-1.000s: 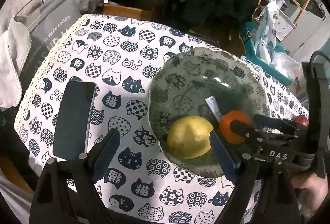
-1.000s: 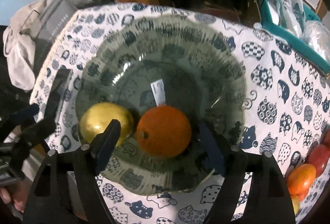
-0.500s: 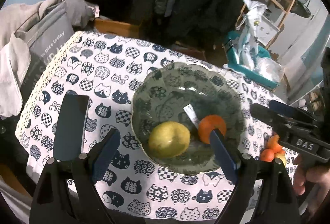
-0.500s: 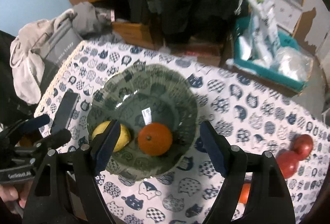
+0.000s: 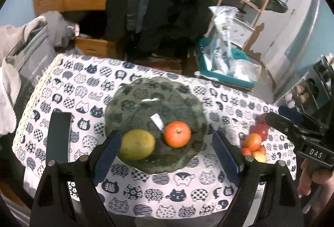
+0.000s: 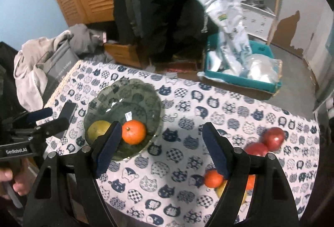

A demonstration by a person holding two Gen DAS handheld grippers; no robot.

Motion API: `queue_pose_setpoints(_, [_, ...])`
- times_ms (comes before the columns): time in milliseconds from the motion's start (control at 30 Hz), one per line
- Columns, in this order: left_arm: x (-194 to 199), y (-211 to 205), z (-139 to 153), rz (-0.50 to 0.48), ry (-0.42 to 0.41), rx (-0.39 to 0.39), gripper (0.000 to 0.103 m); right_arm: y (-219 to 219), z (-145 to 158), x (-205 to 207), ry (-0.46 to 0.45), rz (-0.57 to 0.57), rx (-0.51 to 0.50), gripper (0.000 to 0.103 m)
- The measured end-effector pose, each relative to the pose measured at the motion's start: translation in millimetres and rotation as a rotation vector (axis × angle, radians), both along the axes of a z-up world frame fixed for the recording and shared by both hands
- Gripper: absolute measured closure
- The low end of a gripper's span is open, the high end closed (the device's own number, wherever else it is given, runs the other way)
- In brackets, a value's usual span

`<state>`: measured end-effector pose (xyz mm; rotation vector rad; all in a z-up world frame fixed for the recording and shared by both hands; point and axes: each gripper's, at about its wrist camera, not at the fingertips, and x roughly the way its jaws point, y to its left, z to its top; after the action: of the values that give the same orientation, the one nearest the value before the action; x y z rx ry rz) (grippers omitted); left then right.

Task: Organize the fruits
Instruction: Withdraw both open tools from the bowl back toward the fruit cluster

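Note:
A glass bowl (image 5: 133,97) (image 6: 146,93) on the cat-print tablecloth holds a yellow-green fruit (image 5: 137,144) (image 6: 97,128) and an orange (image 5: 177,134) (image 6: 133,132). My left gripper (image 5: 165,156) is open and empty, raised above the bowl's near rim. My right gripper (image 6: 161,146) is open and empty, high over the cloth right of the bowl. A pile of loose fruit lies at the table's right end: red apples (image 6: 273,136) (image 5: 261,129), small oranges (image 6: 213,179) (image 5: 252,141) and a yellow fruit (image 5: 259,157), partly hidden by my right finger.
A dark phone (image 5: 59,137) lies on the cloth left of the bowl. A grey bag with clothes (image 6: 52,66) leans at the table's left end. A teal box of plastic bags (image 6: 240,68) sits on the floor behind. A paper label (image 5: 157,121) lies in the bowl.
Both grippers have pulled back and up from the bowl. The right gripper, which had the orange between its open fingers, has swung right, bringing the fruit pile into view. The orange stays in the bowl.

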<state>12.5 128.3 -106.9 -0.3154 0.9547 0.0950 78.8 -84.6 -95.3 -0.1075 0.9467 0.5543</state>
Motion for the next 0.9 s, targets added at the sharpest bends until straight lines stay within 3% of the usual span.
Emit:
queue_pose_setpoints(467, [-5, -68, 37, -0.144, -0.103, 0.084, 0.002, -73, 32, -27, -0.082, -0.087, 0.035, 0.023])
queue_pose_setpoints(900, [6, -116, 34, -0.239, -0.089, 0.087, 0.001, -129, 27, -38, -0.084, -0.173, 0.028, 0.021])
